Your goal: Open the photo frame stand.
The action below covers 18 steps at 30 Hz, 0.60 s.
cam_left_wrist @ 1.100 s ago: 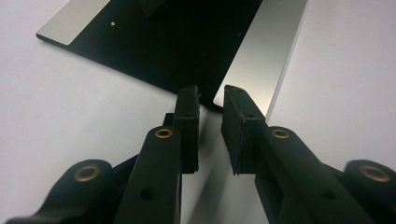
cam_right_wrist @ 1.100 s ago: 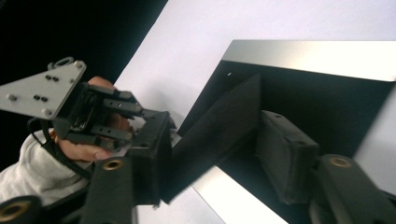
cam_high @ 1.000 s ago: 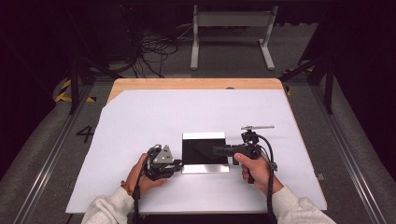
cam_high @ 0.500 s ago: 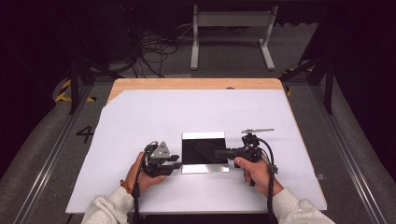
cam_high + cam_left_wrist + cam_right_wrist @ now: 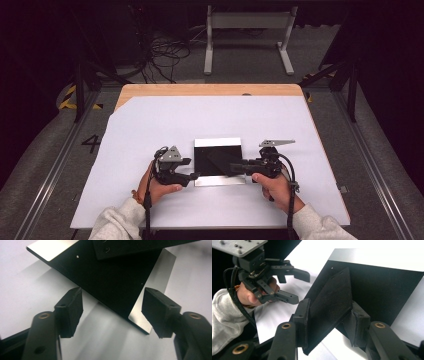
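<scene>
On the white worktop, near its front edge and between the two hands, lies a flat square plate with a black middle and bare silver strips along two edges. The right hand-held gripper reaches over the plate from the right side, and in the right gripper view its jaws are clamped on a thin black piece of felt-like sheet, which stands up at a slant with its lower part on the black face of the plate. This sheet looks light and a little flexible, with a matte, rough surface, so I judge it will not slip easily between the pads, but it may bend or fold if it is pushed against something. The plate looks stiff, thin and smooth, probably metal; its shiny strips reflect the light, so I think it is slippery and can slide on the worktop when it is touched from the side. Because it lies so flat, the best place to take it is at a corner or an edge, where a jaw can come under or press from both sides. The left hand-held gripper has its jaws apart, and in the left gripper view one silver corner of the plate lies between them, not yet gripped.
</scene>
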Each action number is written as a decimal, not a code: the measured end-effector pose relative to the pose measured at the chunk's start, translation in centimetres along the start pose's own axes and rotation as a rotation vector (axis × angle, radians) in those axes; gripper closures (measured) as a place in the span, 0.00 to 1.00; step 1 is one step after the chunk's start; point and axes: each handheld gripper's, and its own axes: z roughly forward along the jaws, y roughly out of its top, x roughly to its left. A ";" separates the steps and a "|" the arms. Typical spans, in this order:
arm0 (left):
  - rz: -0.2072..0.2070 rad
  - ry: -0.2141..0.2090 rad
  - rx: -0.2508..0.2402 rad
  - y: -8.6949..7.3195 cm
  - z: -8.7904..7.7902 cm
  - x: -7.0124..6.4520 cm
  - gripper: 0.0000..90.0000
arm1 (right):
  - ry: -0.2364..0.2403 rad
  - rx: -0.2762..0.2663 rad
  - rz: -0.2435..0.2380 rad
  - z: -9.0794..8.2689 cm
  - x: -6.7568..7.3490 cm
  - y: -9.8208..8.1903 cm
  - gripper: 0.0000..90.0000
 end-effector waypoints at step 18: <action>-0.005 -0.028 0.020 0.7 1.1 0.4 0.41 | 0.010 -0.029 -0.147 -0.6 1.0 -0.5 0.67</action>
